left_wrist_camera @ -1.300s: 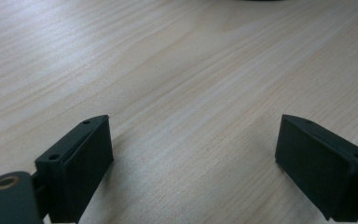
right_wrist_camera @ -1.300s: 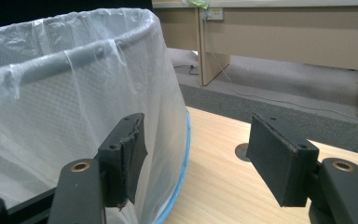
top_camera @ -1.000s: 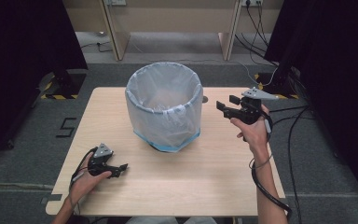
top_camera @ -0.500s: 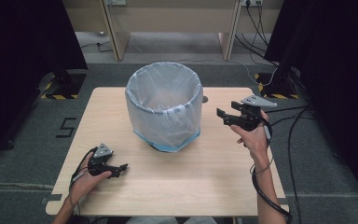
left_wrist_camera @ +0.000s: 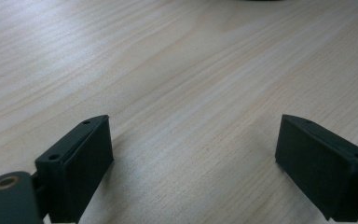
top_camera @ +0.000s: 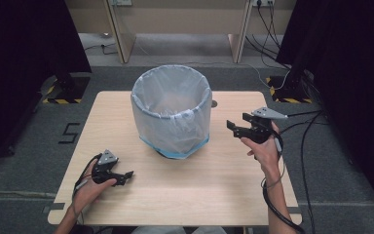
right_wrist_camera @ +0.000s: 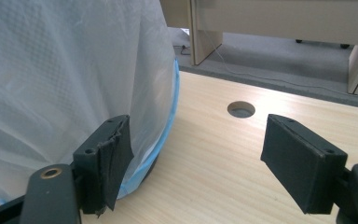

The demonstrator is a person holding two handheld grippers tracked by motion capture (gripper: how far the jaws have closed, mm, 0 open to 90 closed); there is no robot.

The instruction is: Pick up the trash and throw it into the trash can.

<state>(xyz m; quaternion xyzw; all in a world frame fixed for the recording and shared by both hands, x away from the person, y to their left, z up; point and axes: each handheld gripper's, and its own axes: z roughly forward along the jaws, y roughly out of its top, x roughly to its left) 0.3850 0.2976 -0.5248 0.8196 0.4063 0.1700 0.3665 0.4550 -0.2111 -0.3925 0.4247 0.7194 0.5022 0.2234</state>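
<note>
While both sets of jaws gape empty, bagged bin (top_camera: 171, 111) stands at 9 o'clock of nearer right gripper (top_camera: 246, 128); left gripper (top_camera: 118, 177) rests low on table (top_camera: 214, 185).

Wooden table (top_camera: 214, 185); lined bin (top_camera: 171, 111) stands mid-table.

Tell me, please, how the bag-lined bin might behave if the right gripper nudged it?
The bin looks empty, so it is probably light and would slide on the smooth table. Its thin liner would likely crumple before the bin moves.
</note>
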